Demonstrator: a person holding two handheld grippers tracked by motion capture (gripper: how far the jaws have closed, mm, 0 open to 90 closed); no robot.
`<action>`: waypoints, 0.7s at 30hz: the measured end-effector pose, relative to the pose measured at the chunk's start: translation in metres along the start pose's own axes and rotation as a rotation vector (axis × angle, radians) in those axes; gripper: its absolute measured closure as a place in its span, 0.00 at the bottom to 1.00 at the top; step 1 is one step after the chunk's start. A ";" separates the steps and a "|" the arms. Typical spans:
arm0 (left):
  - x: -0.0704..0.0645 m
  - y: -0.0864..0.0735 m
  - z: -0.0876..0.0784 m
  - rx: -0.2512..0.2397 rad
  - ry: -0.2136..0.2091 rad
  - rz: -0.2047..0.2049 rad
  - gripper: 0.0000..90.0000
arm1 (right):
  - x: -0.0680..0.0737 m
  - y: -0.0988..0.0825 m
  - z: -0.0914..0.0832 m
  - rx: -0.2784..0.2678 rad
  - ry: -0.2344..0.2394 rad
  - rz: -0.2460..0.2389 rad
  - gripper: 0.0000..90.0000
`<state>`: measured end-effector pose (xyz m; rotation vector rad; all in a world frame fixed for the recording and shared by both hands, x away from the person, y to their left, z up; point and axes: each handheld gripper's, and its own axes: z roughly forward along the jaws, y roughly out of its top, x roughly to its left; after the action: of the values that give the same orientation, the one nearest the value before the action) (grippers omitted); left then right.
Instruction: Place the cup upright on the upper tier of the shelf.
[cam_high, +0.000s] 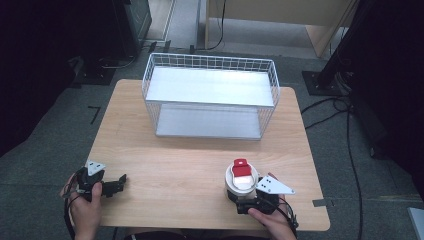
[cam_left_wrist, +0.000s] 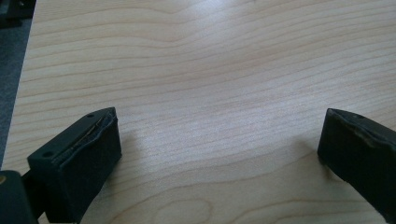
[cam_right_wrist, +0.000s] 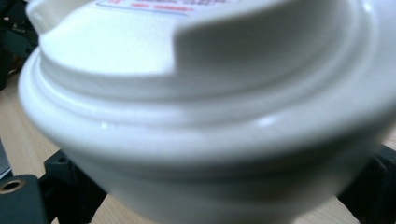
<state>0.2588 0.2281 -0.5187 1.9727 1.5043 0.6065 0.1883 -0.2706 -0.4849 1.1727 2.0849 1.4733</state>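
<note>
The white tub (cam_high: 241, 179) with a red and white lid stands near the table's (cam_high: 190, 160) front edge, toward its right corner, with the right gripper (cam_high: 243, 200) closed around its lower body. It looks like stiff, smooth, light plastic, likely slippery, so gripping below the wide rim seems safest; the left gripper (cam_high: 120, 181) rests wide open and empty near the front left corner
</note>
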 end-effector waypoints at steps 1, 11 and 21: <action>0.000 0.000 0.000 0.000 0.000 0.000 0.00 | 0.002 0.000 0.002 -0.005 -0.012 0.005 0.06; 0.000 0.000 0.000 0.000 0.000 0.000 0.00 | 0.007 0.000 0.005 -0.042 -0.047 0.024 0.06; 0.000 0.000 0.000 0.001 0.000 0.001 0.00 | 0.015 0.000 0.010 -0.086 -0.120 0.024 0.12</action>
<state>0.2588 0.2283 -0.5186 1.9746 1.5035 0.6060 0.1858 -0.2524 -0.4861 1.2258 1.9154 1.4507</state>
